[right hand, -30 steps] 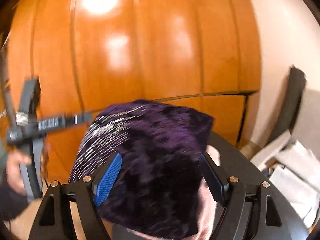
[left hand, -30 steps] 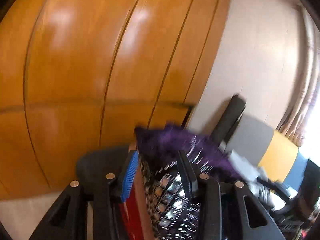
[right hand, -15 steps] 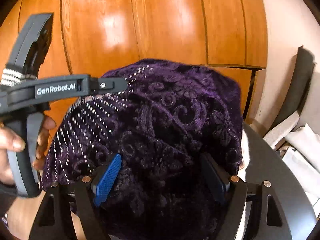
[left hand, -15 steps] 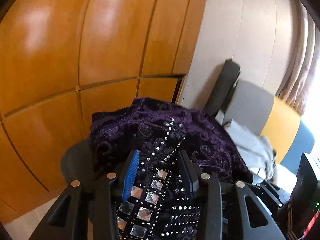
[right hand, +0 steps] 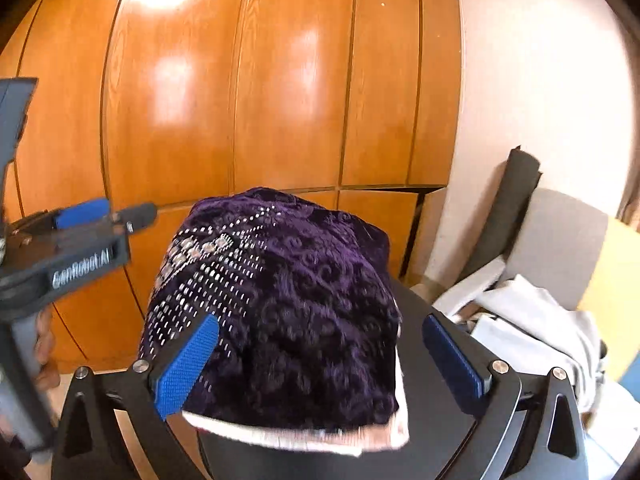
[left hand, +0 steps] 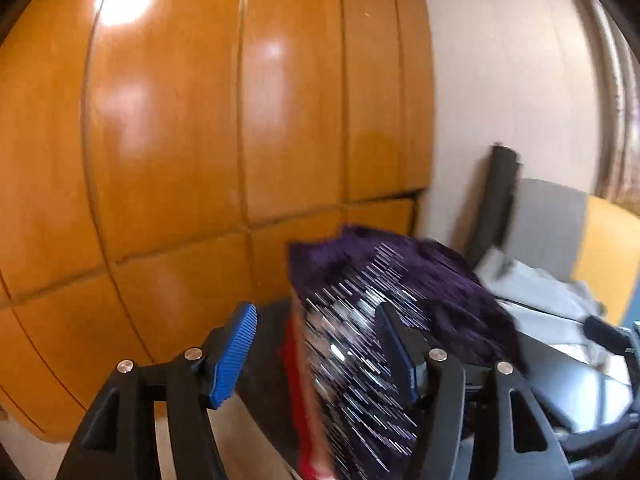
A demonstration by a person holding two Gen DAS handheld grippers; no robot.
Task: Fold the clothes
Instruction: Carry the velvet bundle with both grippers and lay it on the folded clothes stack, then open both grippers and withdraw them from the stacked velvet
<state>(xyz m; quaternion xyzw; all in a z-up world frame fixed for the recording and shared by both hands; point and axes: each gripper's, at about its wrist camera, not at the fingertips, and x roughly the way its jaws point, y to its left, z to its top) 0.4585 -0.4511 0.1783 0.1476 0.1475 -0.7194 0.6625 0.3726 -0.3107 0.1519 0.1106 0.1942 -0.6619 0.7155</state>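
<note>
A folded purple velvet garment (right hand: pixel 300 280) with silver studs lies in a mound on a round black table (right hand: pixel 432 420). My right gripper (right hand: pixel 320 362) straddles its near edge; the jaws are opening, the right pad stands clear of the cloth and the left pad only overlaps its edge. In the left wrist view the garment (left hand: pixel 400 280) is motion-blurred, with a red lining at its left edge. My left gripper (left hand: pixel 316 354) is opening too: the cloth lies by the right finger and the left pad is free. The left gripper (right hand: pixel 80 232) also shows at the far left of the right wrist view, held by a hand.
Glossy orange wooden wardrobe doors (right hand: pixel 280 100) fill the background close behind the table. To the right a grey and yellow seat (right hand: pixel 568 240) holds a heap of pale grey clothes (right hand: pixel 532 320). A dark roll (right hand: pixel 516 200) leans on the cream wall.
Both pairs of jaws have spread wider and let the purple cloth go. Both hands drew back from the garment, and the left gripper shifted to the garment's left side.
</note>
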